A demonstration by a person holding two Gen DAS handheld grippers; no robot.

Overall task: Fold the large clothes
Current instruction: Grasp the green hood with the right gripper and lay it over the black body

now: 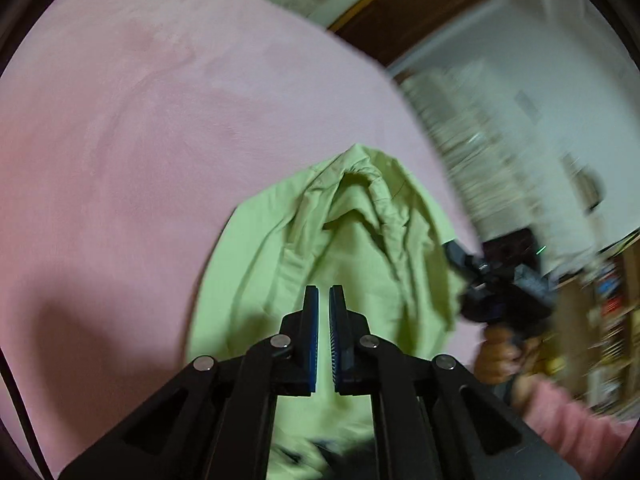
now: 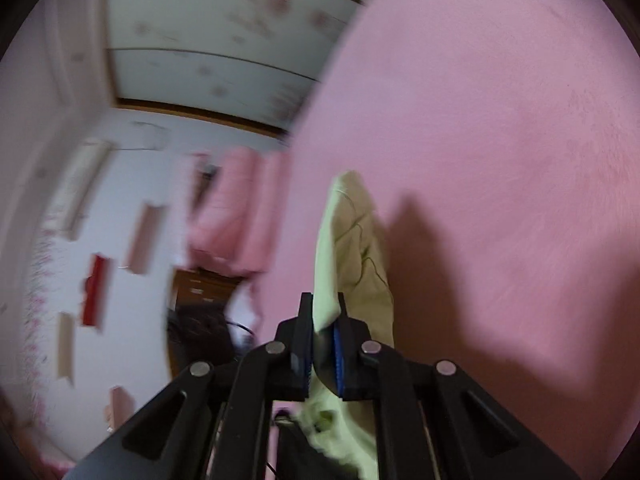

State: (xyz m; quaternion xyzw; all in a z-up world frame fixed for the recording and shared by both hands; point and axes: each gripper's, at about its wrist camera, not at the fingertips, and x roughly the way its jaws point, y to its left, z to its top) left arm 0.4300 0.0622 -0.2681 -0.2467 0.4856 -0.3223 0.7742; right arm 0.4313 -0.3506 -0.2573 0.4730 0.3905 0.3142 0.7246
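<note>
A light green garment (image 1: 340, 248) hangs lifted above a pink bed cover (image 1: 140, 140). My left gripper (image 1: 324, 300) hovers in front of the cloth with its jaws nearly closed and a thin gap between the blue pads; nothing shows between them. In the left wrist view my right gripper (image 1: 452, 250) grips the garment's right edge, held by a hand in a pink sleeve. In the right wrist view my right gripper (image 2: 322, 312) is shut on a fold of the green garment (image 2: 352, 248), which hangs down past the fingers.
The pink bed cover (image 2: 500, 160) fills most of both views. A wardrobe with floral doors (image 2: 224, 32) and white walls lie beyond the bed edge, blurred. Shelves with clutter (image 1: 600, 312) stand at the right of the left wrist view.
</note>
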